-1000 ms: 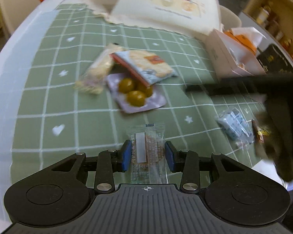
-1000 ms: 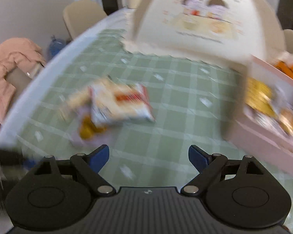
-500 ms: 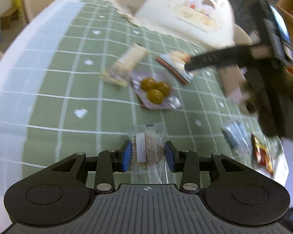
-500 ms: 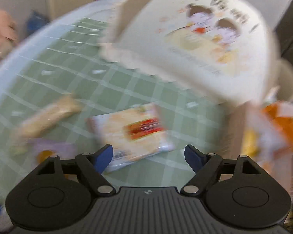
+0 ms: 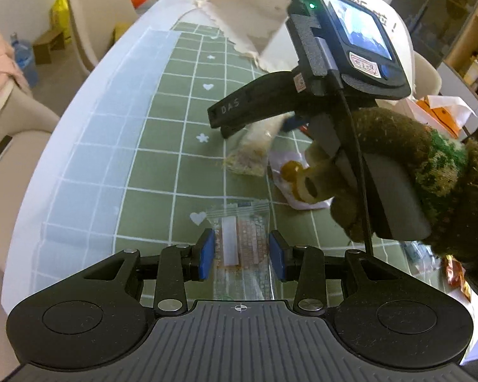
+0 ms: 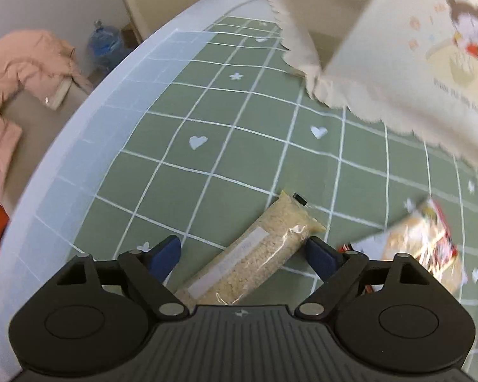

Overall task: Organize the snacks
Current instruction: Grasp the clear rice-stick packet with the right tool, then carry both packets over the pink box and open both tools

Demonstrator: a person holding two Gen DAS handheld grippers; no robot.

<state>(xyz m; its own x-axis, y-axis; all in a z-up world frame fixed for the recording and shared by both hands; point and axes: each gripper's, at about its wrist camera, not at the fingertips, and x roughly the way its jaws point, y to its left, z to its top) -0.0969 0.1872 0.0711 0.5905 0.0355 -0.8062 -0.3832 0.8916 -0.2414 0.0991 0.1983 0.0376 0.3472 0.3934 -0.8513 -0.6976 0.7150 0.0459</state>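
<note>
My left gripper [image 5: 241, 254] is shut on a clear packet with a brown wafer [image 5: 243, 242], held just above the green checked tablecloth [image 5: 162, 172]. My right gripper [image 6: 242, 251] points down over a long rice-crisp bar [image 6: 255, 248] lying on the cloth. Its jaws are closing with the bar between them. The left pad [image 6: 167, 251] stands clear of the bar and the right pad [image 6: 318, 251] is at its edge. In the left wrist view the right gripper sits over that bar [image 5: 255, 146], held by a hand in a brown knitted sleeve [image 5: 430, 165].
A cracker packet with a red label [image 6: 427, 242] lies right of the bar. A pale packet of brown round sweets [image 5: 291, 172] lies beside it. A cream dome food cover [image 6: 398, 47] stands behind. A pink box [image 5: 430, 108] and small snacks [image 5: 455, 273] are at right; chairs [image 5: 92, 16] line the left table edge.
The right gripper swung left, from over the cracker packet to over the rice-crisp bar, and its jaws narrowed. The left gripper rose slightly, still holding the wafer packet.
</note>
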